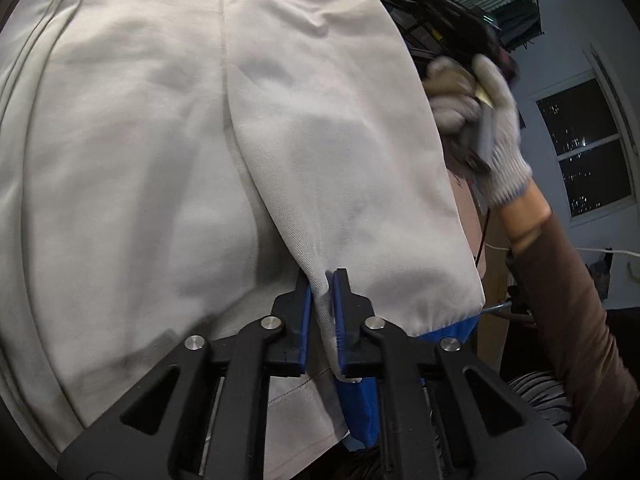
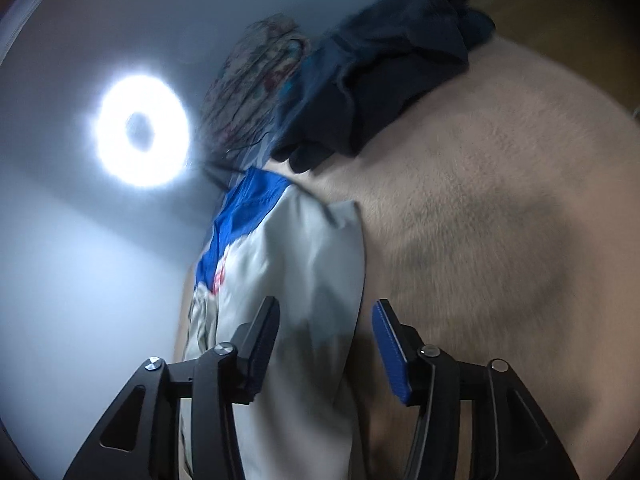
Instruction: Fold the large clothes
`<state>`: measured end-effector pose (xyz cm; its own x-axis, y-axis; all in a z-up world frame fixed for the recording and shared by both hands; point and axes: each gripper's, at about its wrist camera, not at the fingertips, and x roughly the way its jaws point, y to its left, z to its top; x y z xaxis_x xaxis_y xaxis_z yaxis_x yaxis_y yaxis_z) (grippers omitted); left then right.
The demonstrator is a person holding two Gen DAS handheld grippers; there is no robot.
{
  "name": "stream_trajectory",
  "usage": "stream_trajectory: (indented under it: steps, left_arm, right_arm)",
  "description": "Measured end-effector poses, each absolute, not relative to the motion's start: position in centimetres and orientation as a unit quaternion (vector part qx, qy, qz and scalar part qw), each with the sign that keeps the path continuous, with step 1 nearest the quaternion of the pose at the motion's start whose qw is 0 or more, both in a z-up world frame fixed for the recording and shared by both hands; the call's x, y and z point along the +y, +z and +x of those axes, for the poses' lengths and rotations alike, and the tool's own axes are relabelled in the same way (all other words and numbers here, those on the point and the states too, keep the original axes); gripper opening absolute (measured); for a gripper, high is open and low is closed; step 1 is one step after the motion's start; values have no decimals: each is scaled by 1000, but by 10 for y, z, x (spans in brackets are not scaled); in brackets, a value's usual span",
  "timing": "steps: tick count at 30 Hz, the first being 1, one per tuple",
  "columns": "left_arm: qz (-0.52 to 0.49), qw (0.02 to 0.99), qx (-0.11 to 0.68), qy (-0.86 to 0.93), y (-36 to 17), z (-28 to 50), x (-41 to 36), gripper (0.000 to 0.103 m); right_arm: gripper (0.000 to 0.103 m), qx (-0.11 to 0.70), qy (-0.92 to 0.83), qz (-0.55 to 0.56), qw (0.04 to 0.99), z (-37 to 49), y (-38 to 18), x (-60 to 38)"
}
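Nearby, dark clothes (image 2: 384,68), perhaps blurred; left gripper (image 1: 321,280) clamps white garment (image 1: 200,120), right gripper (image 2: 325,308) apart.

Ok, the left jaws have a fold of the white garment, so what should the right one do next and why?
Probably bring the right gripper onto the free edge of the white garment and close. Its jaws stand open with the cloth only partly between them, pads not pressing, while the left gripper already pinches a fold. Two held points would let the cloth be lifted and folded.
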<state>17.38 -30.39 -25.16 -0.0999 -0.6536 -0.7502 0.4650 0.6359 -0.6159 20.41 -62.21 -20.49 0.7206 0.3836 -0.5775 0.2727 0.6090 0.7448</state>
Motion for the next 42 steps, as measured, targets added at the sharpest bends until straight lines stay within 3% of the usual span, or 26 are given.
stream_trajectory:
  steps: [4,10,11,12,13,16,20,21,22,24,31,35,40,42]
  left_arm:
    - [-69,670,608,-422,-248,171,-308,5]
    - [-64,671,606,-422,-243,166,-308,5]
    - [-62,673,605,-422,-242,165,-312,5]
    - [-61,675,603,-421,-241,164,-311,5]
    - [-60,677,601,-421,-239,163,-311,5]
    - [-58,688,589,-420,-230,152,-309,3]
    - [-56,694,573,-431,-217,131,-308,2]
    - [-45,693,574,-434,-218,127,-311,2]
    - [-35,694,574,-433,-220,124,-314,2]
    - [-33,696,574,-430,-220,123,-310,2]
    - [-36,703,548,-452,-197,114,-302,2]
    - [-24,707,538,-458,-192,115,-303,2]
    - [-36,679,581,-447,-216,123,-307,2]
    - [-62,671,593,-440,-220,126,-300,8]
  right_arm:
    - [55,390,37,454,801,228,-229,-627]
    - [59,350,83,508,782,251,-237,-635]
    - [50,346,93,513,780,255,-238,-633]
    - [22,342,104,513,781,259,-239,-629]
    - [8,345,105,504,785,262,-236,-624]
    - [2,357,81,388,846,267,-197,-601]
    - [2,381,-19,149,912,276,-138,-569]
    - [7,396,-38,117,910,281,-138,-565]
    - [11,413,-35,125,901,285,-145,-567]
    - [30,431,-50,150,888,282,-154,-574]
    - [37,430,-20,240,870,215,-128,-590]
    - [40,449,5,238,861,159,-116,-572]
    - [43,475,43,280,833,74,-121,-550]
    - [46,484,61,299,820,42,-127,-539]
